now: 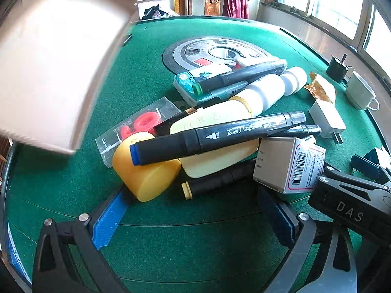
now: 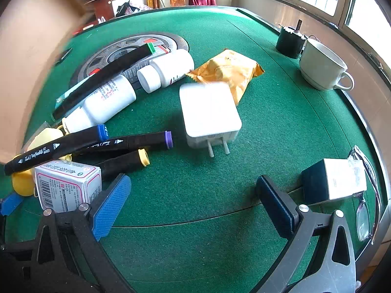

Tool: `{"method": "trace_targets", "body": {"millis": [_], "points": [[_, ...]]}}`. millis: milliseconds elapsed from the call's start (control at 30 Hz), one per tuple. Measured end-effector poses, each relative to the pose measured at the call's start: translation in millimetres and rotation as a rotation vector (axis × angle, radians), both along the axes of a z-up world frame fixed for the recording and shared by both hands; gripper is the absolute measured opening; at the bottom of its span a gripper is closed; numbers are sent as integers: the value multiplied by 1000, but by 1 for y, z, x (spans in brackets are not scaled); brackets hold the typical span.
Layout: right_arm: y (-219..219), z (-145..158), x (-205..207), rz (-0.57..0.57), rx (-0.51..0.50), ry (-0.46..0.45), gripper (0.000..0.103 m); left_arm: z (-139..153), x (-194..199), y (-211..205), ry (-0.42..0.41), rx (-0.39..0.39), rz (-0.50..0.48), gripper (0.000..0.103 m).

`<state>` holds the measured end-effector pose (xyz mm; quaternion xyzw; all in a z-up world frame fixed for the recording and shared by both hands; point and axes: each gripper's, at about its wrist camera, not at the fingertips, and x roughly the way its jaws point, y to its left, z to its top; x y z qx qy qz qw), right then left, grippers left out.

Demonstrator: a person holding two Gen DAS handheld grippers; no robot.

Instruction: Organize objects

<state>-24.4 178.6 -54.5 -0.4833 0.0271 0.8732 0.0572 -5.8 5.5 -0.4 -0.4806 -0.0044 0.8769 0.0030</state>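
- Left wrist view has the left gripper (image 1: pixel 193 216) hanging low over the green desk (image 1: pixel 73 195), fingers spread wide and holding nothing, pointed right at the pile.
- Top of that pile is a blue-capped marker (image 1: pixel 215 138) lying across a yellow-capped bottle (image 1: pixel 185 156). I'd guess the marker is light, stiff and a bit slick, so pinch it mid-barrel across its width or it'll roll off.
- That bottle looks like smooth plastic, probably light; grab the body, not the rounded cap.
- Right gripper (image 2: pixel 193 206) is open wide too, empty, aimed at the white charger (image 2: pixel 210 112), which sits on bare felt apart from the pile, prongs facing the camera.
- The charger is rigid, blocky, likely the heaviest small thing here. Flat sides make an easy squeeze; stay off the prongs.
- Small white box (image 2: pixel 68 185) sits just beside the right gripper's left finger; cardboard, so go gentle.
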Motion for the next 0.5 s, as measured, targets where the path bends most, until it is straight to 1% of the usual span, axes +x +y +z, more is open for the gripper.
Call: {"method": "trace_targets", "body": {"millis": [500], "points": [[-1,1,0,0,0,0,103,0,0,0,0,0,0,103]]}}
